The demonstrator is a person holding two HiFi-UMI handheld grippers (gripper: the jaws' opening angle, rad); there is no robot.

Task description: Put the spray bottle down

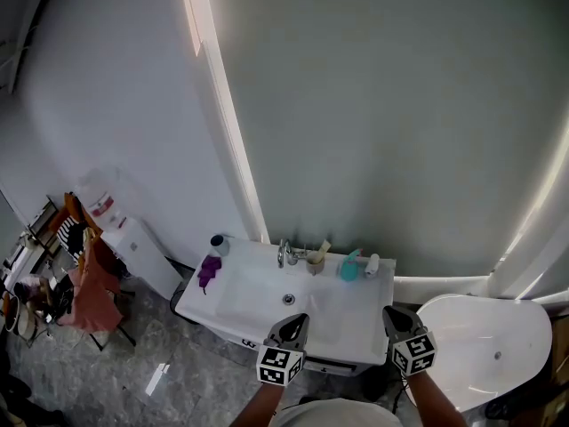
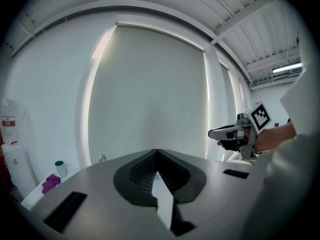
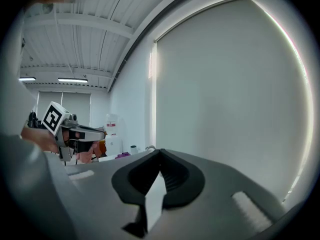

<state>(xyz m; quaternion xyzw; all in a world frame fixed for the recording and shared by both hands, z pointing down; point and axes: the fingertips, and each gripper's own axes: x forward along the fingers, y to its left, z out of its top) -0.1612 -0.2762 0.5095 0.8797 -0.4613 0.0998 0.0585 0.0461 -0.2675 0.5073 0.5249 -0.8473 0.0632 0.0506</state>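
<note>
Hovering level with each other over the front edge of the sink, the left gripper and the right gripper both have their jaws pressed together with nothing between them. That suggests the putting-down is already done and neither hand has a load to steady.

What I take to be the spray bottle, a teal thing with a slanted top, stands upright on the white surface at the back rim, right of the faucet. It is too small to be sure of its nozzle. Its place makes sense: back by the wall and out of the basin, where it is unlikely to tip into the bowl.

A small white bottle stands just beside it on the right. A cup between it and the faucet holds a few stick-like items, too small to name. The basin itself looks empty apart from its drain.

At the far left corner a lidded cup stands next to a purple cloth; what the cup contains is hidden. A toilet sits to the right of the sink, lid down.
</note>
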